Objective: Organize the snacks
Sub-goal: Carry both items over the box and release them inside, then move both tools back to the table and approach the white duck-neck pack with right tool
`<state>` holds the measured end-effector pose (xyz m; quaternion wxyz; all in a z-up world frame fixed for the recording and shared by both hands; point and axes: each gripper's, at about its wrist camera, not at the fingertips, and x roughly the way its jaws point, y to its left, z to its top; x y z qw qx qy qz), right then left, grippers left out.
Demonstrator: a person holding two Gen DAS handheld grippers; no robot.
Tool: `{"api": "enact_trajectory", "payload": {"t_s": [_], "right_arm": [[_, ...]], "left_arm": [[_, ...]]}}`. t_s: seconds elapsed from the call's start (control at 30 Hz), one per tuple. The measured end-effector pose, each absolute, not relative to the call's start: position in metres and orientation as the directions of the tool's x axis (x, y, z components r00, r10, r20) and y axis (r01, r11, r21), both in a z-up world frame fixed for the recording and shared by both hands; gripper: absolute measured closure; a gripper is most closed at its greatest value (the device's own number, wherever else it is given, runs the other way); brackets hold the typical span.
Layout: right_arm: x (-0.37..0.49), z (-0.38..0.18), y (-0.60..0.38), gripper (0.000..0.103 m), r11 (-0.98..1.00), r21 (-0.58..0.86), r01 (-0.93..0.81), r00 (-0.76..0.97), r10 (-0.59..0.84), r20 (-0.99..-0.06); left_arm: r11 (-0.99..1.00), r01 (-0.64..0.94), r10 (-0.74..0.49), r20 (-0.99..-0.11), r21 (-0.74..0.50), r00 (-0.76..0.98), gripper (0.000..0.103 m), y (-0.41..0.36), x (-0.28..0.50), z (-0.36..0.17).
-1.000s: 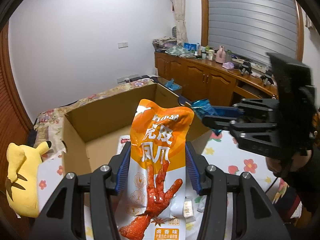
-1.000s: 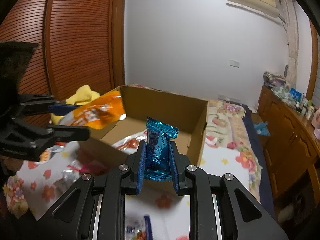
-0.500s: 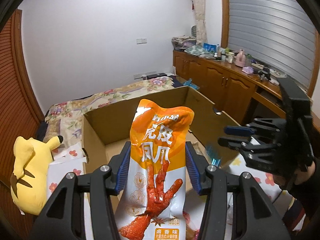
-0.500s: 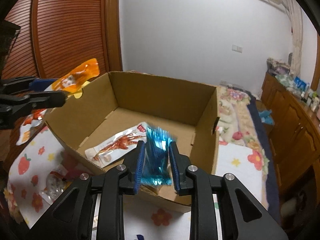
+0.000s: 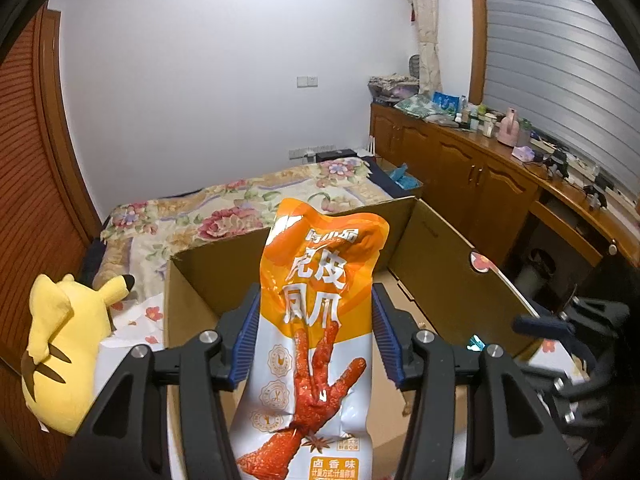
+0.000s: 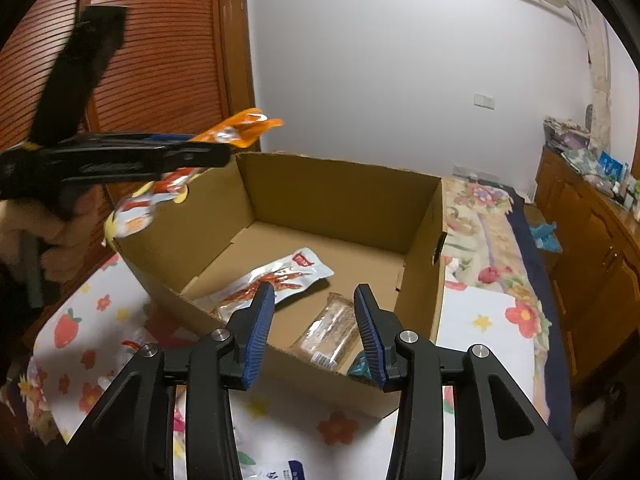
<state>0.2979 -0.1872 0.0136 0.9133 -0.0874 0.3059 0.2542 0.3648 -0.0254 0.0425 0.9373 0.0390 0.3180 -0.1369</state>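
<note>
You are gripping an orange chicken-feet snack pouch (image 5: pixel 320 320) upright in your left tool (image 5: pixel 316 340), holding it over the near left wall of the open cardboard box (image 6: pixel 328 196) on the flower-print bed. Your right tool (image 6: pixel 314 320) is opening with nothing between its pads, pointing into the box, where a white snack pouch (image 6: pixel 276 280), a brown packet (image 6: pixel 332 332) and a blue wrapper (image 6: pixel 360 366) are lying.

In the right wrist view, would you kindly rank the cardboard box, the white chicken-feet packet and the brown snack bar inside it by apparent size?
1. cardboard box, largest.
2. white chicken-feet packet.
3. brown snack bar; partly hidden by the box's near wall, so this placing is unsure.
</note>
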Motion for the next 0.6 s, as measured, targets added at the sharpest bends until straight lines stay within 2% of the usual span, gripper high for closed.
{"api": "enact_trajectory", "payload": {"t_s": [0.6], "right_arm": [[0.290,0.009,-0.189,0.057,0.847,0.010,-0.531,0.665,0.425,-0.614]], "left_arm": [[0.973,0.230,-0.159,-0.691,0.011,0.705,0.048,-0.031,0.391,0.007]]}}
